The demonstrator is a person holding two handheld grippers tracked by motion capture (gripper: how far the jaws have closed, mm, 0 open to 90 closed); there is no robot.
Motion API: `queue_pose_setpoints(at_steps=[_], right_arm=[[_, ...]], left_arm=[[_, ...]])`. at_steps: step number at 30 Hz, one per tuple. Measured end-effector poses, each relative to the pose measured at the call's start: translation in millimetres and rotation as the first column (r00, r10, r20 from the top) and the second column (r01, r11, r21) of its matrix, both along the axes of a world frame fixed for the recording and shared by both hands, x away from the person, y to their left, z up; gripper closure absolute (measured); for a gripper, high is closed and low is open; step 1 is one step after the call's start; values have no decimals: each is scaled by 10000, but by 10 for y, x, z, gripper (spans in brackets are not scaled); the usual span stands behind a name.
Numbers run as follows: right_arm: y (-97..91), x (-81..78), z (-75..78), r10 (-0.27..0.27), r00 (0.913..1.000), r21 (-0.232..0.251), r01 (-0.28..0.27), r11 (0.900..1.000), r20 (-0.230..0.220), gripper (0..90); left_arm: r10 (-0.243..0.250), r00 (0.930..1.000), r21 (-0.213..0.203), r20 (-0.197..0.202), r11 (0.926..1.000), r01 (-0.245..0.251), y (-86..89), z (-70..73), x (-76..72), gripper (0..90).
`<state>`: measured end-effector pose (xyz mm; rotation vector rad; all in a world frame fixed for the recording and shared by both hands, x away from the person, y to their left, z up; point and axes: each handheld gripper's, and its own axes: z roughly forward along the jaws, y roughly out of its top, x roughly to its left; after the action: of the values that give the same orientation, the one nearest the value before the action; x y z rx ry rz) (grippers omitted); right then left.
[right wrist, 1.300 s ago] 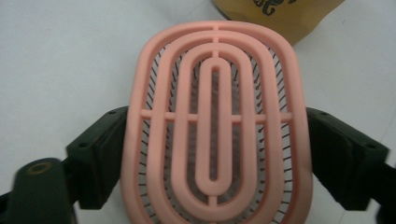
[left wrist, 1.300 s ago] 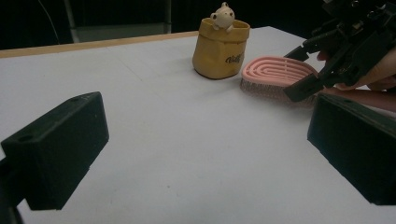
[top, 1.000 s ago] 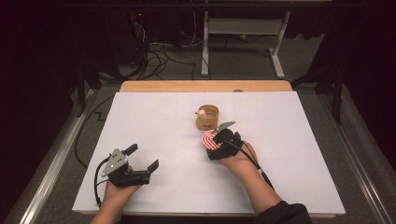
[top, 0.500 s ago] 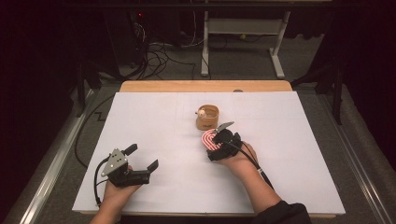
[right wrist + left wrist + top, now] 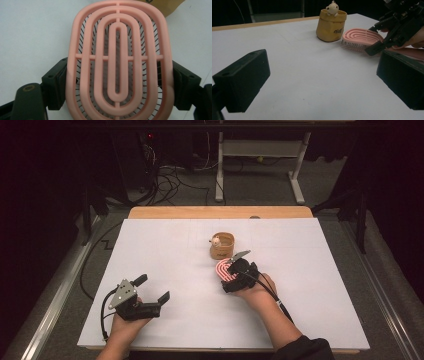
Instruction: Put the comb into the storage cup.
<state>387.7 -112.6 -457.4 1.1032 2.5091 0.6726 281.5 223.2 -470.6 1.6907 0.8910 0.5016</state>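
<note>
brush [image 5: 117, 62]: matt pink plastic; pouch [image 5: 331, 25]: tan paper-like, creased; table [image 5: 165, 250]: white matt, wooden edge

We count one pink brush [image 5: 226, 268], one yellow pouch [image 5: 222, 246], one small figure [image 5: 215, 240], two grippers, one table [image 5: 165, 245].

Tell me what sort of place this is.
Probably a lab or recording workshop: a white-covered table under a fixed camera, loose cables on the floor behind it, dark surroundings and a metal stand beyond.
</note>
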Motion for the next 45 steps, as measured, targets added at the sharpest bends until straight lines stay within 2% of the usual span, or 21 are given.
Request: queue_pose_setpoints(at_steps=[12, 22, 33, 34, 37, 43, 45], right_arm=[[9, -38, 17, 142, 9995, 51, -144, 9999, 287, 204], [-68, -85, 73, 90, 9977, 304, -111, 9995, 673, 204], [-301, -247, 216, -245, 9890, 1201, 69, 9927, 1458, 204], [-355, -278, 235, -351, 9864, 1445, 117, 9894, 1605, 204], [-405, -310, 257, -452, 9844, 1680, 162, 9857, 1702, 204], [-553, -400, 316, -623, 9726, 2222, 113, 9749, 2238, 204], [-598, -429, 329, -764, 9684, 2501, 151, 9681, 2373, 204]], left_arm=[[-27, 10000, 5, 20, 10000, 27, 0, 4, -1, 0], [-41, 10000, -42, 18, 10000, 41, -9, 4, -2, 0], [-55, 10000, -42, -29, 10000, 55, -28, 2, -4, 0], [-63, 10000, -44, -36, 10000, 63, -28, 0, -4, 0], [-50, 10000, -55, 6, 10000, 50, -28, 5, -9, 0], [-51, 10000, -96, -2, 9999, 51, -40, 8, -20, 0], [-99, 10000, -100, -7, 9999, 99, -43, 5, -18, 0]])
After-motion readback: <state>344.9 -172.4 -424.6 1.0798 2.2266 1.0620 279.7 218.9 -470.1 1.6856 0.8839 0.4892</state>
